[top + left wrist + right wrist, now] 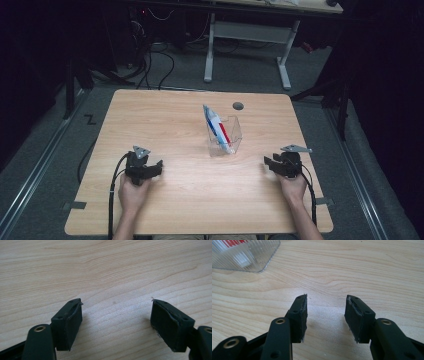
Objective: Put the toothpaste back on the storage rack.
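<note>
- A clear plastic holder (224, 136) is seen standing just past the middle of the tabletop (170, 120), with a red, white and blue tube (218, 127) leaned inside it, its tip pointing to about 11 o'clock.
- The left hand-held gripper (159, 164) is rested at about 8 o'clock from the holder, jaws spread wide, nothing between them.
- The right hand-held gripper (266, 161) is held at about 4 o'clock, jaws parted about halfway and empty; the holder's corner (244, 255) is seen ahead.
- The tube is judged already placed, so a retreat or a fresh reach is called for.
</note>
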`<act>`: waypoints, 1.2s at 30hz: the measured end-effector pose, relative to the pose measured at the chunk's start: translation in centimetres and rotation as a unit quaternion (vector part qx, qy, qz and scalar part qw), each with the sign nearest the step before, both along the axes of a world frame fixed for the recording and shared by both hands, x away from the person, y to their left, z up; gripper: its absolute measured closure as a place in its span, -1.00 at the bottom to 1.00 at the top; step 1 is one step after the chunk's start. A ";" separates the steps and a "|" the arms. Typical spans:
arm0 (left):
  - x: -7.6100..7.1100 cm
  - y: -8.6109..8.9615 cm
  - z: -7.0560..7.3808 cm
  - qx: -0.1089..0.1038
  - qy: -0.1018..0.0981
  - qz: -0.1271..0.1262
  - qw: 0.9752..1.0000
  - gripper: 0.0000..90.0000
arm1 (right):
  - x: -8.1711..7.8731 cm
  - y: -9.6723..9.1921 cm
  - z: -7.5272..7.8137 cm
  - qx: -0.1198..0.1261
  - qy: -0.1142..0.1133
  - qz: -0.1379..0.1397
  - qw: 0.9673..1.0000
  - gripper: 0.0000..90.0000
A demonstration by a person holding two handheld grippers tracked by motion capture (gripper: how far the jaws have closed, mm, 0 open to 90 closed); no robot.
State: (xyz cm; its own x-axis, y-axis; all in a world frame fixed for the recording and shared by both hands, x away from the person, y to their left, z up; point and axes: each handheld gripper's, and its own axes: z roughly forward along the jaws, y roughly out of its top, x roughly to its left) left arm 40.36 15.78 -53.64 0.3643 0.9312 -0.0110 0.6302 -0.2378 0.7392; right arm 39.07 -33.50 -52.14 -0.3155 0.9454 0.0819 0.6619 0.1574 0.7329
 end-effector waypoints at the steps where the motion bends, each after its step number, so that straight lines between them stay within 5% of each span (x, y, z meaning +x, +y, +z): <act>1: 0.0 0.0 0.0 0.000 0.000 0.000 1.000 -0.43 | 0.0 0.0 0.0 -0.004 0.001 0.000 1.000 0.17; 7: 0.0 0.0 0.0 0.000 0.000 0.000 1.000 -0.43 | 0.1 0.5 -0.4 -0.037 -0.002 0.000 0.999 0.16; 36: 0.0 0.0 0.0 0.001 -0.001 0.001 1.000 -0.43 | 0.2 1.0 -0.9 -0.048 -0.013 0.006 0.999 -0.07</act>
